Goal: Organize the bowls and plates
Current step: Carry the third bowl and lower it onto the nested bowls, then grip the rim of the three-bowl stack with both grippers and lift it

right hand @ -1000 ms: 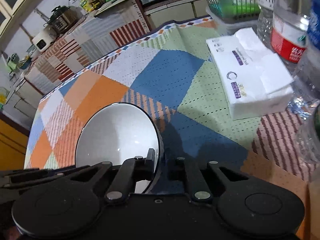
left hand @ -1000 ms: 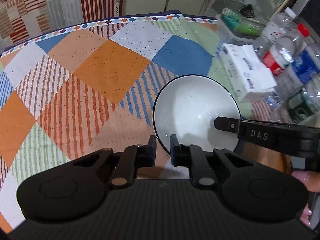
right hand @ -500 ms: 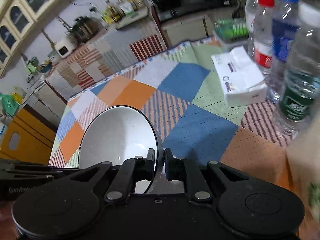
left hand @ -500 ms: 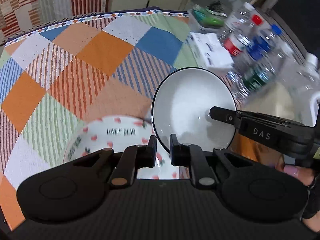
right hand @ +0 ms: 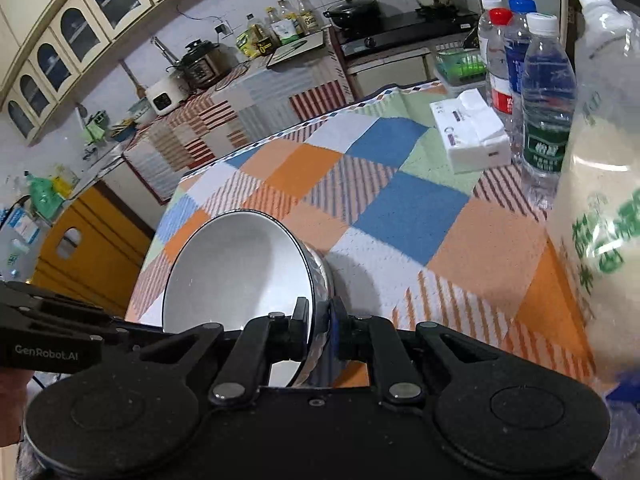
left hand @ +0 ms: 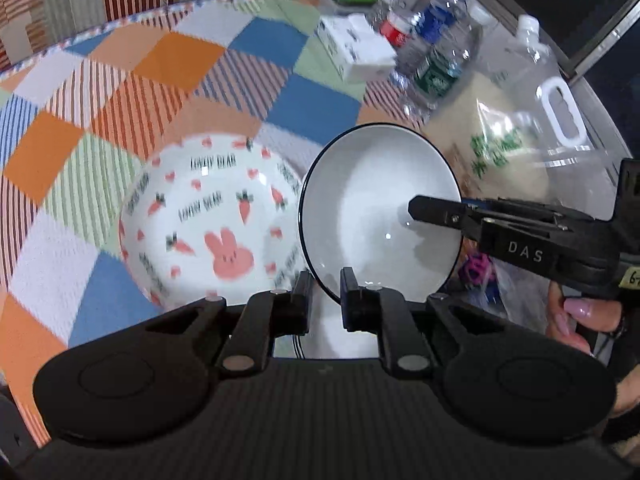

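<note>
- Both grippers clamp the white bowl [left hand: 380, 216] by opposite rim points: left gripper [left hand: 325, 300] at the near rim, right gripper [right hand: 319, 324] likewise, probably to steady it while carried.
- It hangs tilted above the tablecloth's [left hand: 120, 92] near edge, beside the carrot-print plate [left hand: 208, 216].
- Glossy white inside, thin dark rim.
</note>
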Demonstrator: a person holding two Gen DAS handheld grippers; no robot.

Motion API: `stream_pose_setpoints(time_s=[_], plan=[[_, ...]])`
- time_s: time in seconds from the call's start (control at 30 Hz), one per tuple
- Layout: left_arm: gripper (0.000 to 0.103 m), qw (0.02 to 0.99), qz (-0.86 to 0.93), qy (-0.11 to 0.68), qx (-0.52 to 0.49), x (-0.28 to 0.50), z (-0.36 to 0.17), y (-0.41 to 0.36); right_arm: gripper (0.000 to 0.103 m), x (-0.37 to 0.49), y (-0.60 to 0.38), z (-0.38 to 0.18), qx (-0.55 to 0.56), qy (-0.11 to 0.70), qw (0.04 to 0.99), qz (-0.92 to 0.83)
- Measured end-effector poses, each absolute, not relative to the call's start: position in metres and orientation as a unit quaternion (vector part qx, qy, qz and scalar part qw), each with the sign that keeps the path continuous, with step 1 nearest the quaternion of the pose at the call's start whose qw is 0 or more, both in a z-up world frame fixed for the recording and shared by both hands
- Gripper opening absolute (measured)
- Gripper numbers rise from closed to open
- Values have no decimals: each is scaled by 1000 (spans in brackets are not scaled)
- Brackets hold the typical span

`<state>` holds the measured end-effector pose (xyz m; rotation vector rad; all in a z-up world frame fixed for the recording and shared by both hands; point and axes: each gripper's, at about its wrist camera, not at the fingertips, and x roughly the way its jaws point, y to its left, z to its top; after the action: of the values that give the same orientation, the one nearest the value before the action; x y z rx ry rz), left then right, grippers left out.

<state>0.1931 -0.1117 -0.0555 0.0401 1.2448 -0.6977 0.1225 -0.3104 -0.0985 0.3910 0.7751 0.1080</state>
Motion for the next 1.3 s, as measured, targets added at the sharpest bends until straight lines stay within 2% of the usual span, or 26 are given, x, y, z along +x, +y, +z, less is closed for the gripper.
stream_pose_setpoints(time_s=[0.27, 0.6, 1.07, 1.1, 1.2, 1.3], plan=[[12, 729, -324, 603, 12, 168, -64, -101, 14, 92, -294, -98, 166, 390, 903, 66], [12, 690, -310, 654, 15, 158, -105, -109, 14, 77, -287, -131, 153, 429, 888, 55], [15, 668, -289, 686, 15, 165, -130, -116, 11, 78, -261, -141, 5, 418, 907, 42], [18, 669, -290, 684, 17, 164, -130, -117, 11, 78, -262, -141, 7, 416, 908, 44], [34, 668, -302, 681, 12, 161, -126, -113, 13, 75, -269, -139, 27, 414, 908, 55], [39, 681, -314, 661, 1, 157, -116, -102, 15, 66, -283, -132, 61, 405, 909, 79]])
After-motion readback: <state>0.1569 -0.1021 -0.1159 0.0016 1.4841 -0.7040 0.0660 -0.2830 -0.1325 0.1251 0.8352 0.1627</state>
